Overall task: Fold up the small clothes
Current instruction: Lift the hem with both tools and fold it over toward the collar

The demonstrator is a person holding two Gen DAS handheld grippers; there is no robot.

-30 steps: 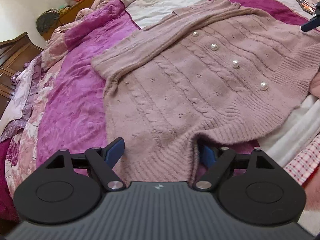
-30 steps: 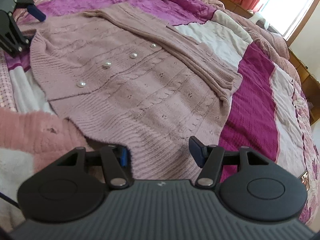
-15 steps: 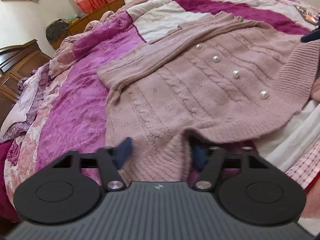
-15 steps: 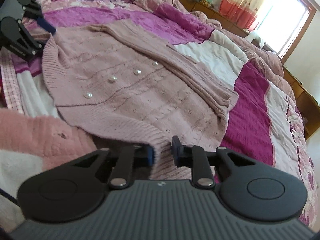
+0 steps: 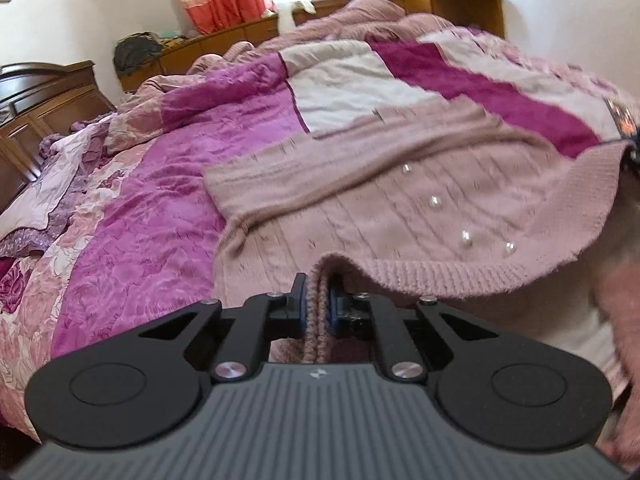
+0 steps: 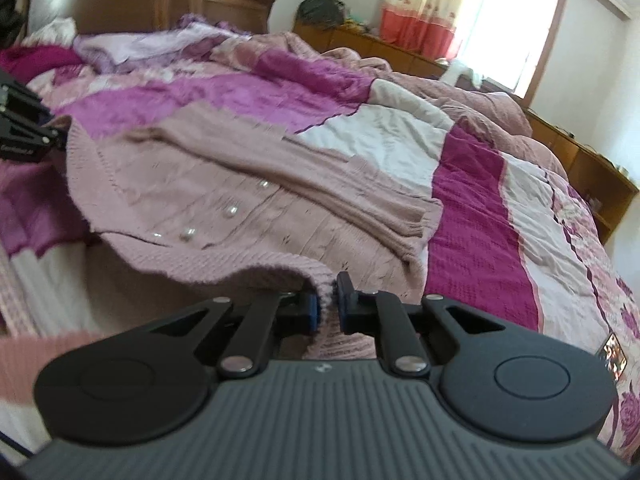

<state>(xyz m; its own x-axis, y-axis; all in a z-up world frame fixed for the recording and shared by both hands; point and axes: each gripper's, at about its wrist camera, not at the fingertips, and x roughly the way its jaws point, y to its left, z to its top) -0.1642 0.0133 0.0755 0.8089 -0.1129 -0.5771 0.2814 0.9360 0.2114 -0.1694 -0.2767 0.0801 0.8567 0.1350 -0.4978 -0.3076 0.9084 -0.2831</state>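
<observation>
Left wrist view: the left gripper [image 5: 317, 294] has its jaws clamped on the ribbed hem of the pink cardigan [image 5: 384, 204], which lies buttons-up across the bed [image 5: 168, 184], its near edge raised off the quilt.

Right wrist view: the right gripper [image 6: 327, 295] pinches the hem's other corner, jaws closed on the knit; the left gripper [image 6: 24, 136] shows at the far left edge.

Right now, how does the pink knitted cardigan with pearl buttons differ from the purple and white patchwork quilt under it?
The pink knitted cardigan is one dusty pink colour with a cable knit; the patchwork quilt has magenta, purple and white blocks. The cardigan's ribbed hem is lifted, pinched by the left gripper and the right gripper; the quilt lies spread on the bed. Both are soft fabric.
</observation>
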